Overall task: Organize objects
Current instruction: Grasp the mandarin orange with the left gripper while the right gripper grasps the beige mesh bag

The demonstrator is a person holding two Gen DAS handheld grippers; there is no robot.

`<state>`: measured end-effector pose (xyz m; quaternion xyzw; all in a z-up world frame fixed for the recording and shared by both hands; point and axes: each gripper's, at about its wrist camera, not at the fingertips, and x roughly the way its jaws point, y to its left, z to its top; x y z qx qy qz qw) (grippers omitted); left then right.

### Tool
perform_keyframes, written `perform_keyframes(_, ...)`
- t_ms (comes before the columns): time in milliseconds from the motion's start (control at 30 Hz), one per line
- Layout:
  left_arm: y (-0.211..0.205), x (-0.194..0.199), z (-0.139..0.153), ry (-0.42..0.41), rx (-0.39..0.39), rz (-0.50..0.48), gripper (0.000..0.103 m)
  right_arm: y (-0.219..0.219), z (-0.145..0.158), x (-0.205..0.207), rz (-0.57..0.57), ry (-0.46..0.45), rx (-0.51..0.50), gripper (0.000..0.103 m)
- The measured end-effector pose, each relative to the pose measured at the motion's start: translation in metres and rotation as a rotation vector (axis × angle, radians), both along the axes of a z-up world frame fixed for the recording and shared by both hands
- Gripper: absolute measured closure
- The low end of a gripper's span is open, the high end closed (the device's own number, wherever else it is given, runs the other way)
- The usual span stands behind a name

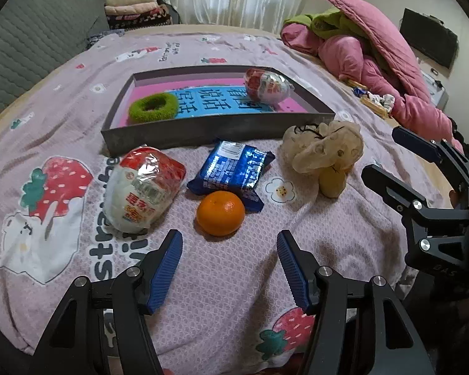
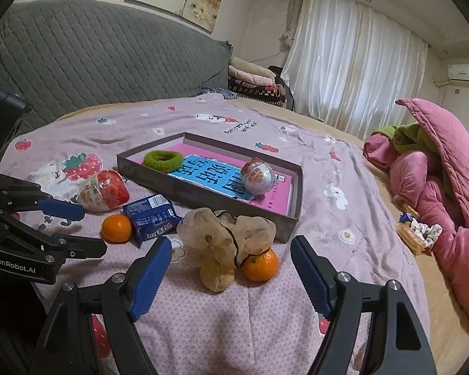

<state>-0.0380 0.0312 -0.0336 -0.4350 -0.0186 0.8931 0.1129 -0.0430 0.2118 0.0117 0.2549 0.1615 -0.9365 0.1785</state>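
Orange [image 1: 220, 213] lies on the pink bedspread [image 1: 234, 281] just ahead of the left gripper [image 1: 229, 265], whose jaws gape empty. Right gripper [image 2: 231, 276], also spread wide and empty, hovers near a beige scrunchie [image 2: 225, 231]

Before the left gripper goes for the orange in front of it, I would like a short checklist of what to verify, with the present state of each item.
1. Left gripper open and empty: ok, nothing between the pads.
2. Aim: ok, the orange lies just ahead of the gap between the fingers.
3. Room around it: not ok, the blue snack packet touches the orange at its far side and may get nudged.
4. Right gripper out of the way: ok, it is open and points at the beige mesh bag, off to the side.
5. Space in the tray: ok, only the green ring and a wrapped egg lie inside.
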Motion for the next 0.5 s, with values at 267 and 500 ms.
perform_keyframes(267, -0.001, -0.007, -0.007, -0.016, 0.017, -0.001, 0.039, -0.007, -0.007, -0.007, 0.0, 0.002, 0.053, 0.025)
perform_keyframes(500, 0.0, -0.016, -0.013, -0.023, 0.028, -0.004, 0.039, -0.013, -0.012, -0.02, -0.005, 0.006, 0.107, 0.025)
